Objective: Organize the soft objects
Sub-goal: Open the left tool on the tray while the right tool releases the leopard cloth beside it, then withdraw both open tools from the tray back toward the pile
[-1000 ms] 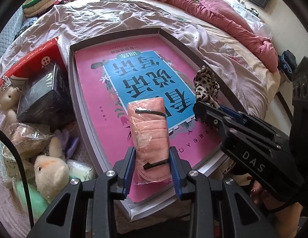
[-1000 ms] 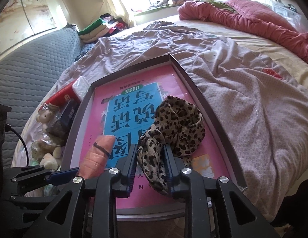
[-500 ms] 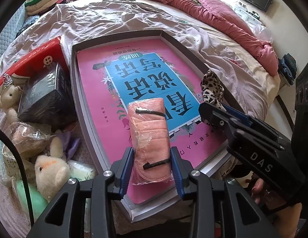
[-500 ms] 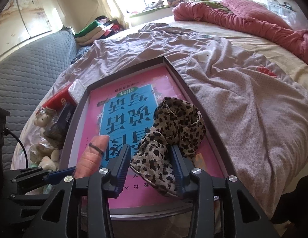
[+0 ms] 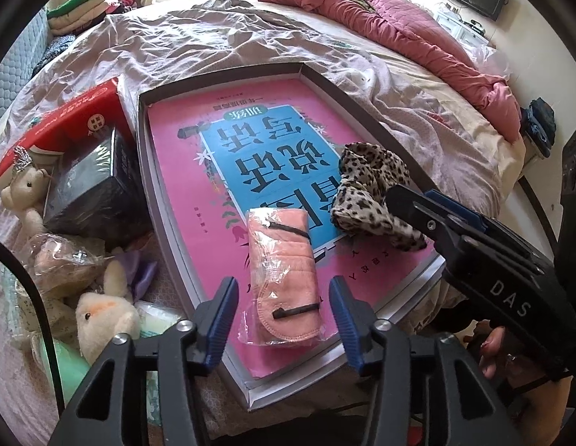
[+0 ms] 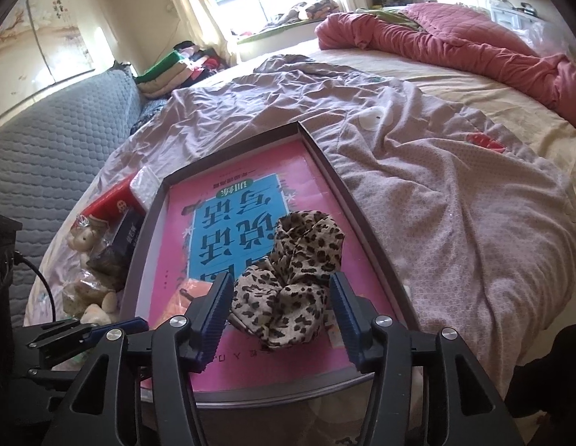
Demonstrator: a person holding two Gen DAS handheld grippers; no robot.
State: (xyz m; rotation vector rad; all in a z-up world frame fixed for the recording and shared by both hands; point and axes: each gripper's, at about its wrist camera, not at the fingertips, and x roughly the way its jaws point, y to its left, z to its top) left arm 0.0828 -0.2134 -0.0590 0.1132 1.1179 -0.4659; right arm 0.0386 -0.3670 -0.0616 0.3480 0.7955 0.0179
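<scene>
A pink folded cloth in a clear wrapper [image 5: 282, 277] lies on the pink book inside the dark-rimmed tray [image 5: 141, 141]. My left gripper [image 5: 284, 314] straddles its near end, jaws opening, the blue pads clear of the wrapper on both sides. A leopard-print fabric piece [image 6: 293, 278] rests on the same book to the right, seen also as leopard fabric [image 5: 369, 193] in the left wrist view. My right gripper [image 6: 280, 310] has its jaws opening around the fabric's near part; the pads stand off it. The pink cloth [image 6: 184, 295] peeks past the right gripper's left finger.
Left of the tray lie a red box [image 5: 65, 119], a black box [image 5: 91, 189], and plush toys [image 5: 102, 312] in wrappers. A rumpled mauve sheet [image 6: 436, 186] covers the bed, with a pink quilt [image 6: 455, 48] at the far side. A grey sofa [image 6: 46, 141] borders the left.
Both grippers' jaws have spread apart and let go: the pink wrapped cloth and the leopard fabric, pinched a second ago, now lie free on the book.
</scene>
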